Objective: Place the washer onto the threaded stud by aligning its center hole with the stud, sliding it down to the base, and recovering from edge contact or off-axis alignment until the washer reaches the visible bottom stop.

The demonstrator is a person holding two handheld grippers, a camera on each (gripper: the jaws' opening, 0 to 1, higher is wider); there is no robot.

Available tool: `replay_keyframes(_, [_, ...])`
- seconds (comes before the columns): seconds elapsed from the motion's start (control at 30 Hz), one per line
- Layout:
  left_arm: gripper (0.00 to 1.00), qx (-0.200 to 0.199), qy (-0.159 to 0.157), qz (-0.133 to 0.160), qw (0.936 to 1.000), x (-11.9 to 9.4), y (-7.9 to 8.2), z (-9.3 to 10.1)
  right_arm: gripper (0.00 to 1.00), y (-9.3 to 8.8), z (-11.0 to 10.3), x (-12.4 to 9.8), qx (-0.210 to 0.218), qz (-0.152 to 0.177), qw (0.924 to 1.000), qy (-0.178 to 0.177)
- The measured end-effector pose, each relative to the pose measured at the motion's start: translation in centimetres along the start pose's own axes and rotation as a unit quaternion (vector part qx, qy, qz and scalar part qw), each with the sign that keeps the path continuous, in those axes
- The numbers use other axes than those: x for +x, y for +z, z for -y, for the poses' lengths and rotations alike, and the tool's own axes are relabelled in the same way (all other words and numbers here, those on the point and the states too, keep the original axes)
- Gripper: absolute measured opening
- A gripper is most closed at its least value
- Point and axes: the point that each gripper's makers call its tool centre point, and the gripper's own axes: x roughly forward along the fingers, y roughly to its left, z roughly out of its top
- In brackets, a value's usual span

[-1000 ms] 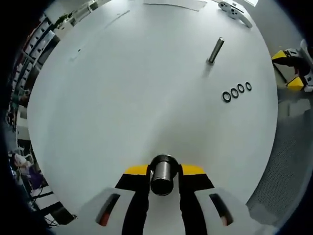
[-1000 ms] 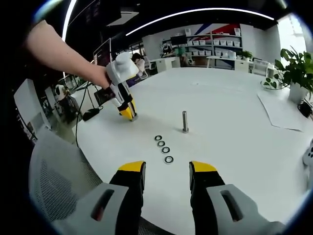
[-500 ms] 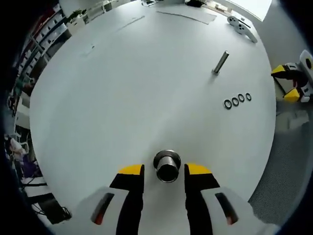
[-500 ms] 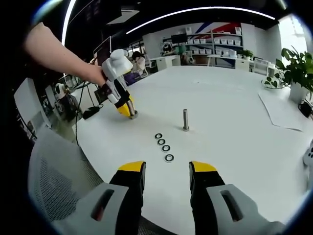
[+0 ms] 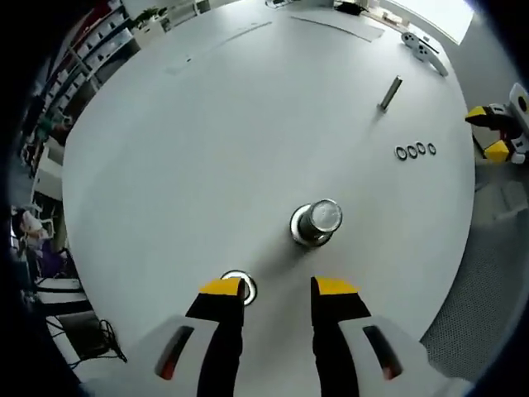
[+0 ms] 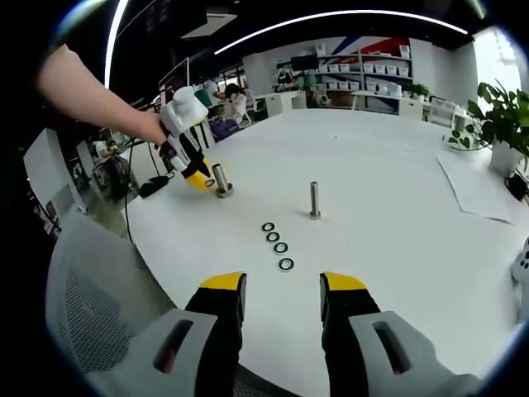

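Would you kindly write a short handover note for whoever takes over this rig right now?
Left tool: open, holding nothing, low over the table.
Right tool: open, empty, near the table edge.
A short metal stud stands just ahead of the left tool, and a single washer lies flat by that tool's left tip.
A second, thinner stud stands mid-table, with a row of four washers flat beside it.
Done: studs upright; no washer visibly on either.
Left: pick a washer, centre its hole over a stud, slide it to the base.
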Motion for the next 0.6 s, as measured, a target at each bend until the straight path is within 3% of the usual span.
replay_keyframes(0.27, [0.28,-0.006,0.018,-0.014,0.9997,0.0,-1.6,-1.8,0.38,0.0,0.2,0.0,0.0,0.001,1.0,-0.006])
replay_keyframes(0.6, [0.31,-0.014,0.019,-0.017,0.9996,0.7,-1.6,-2.7,0.38,0.0,0.4,0.0,0.0,0.0,0.9999,-0.01])
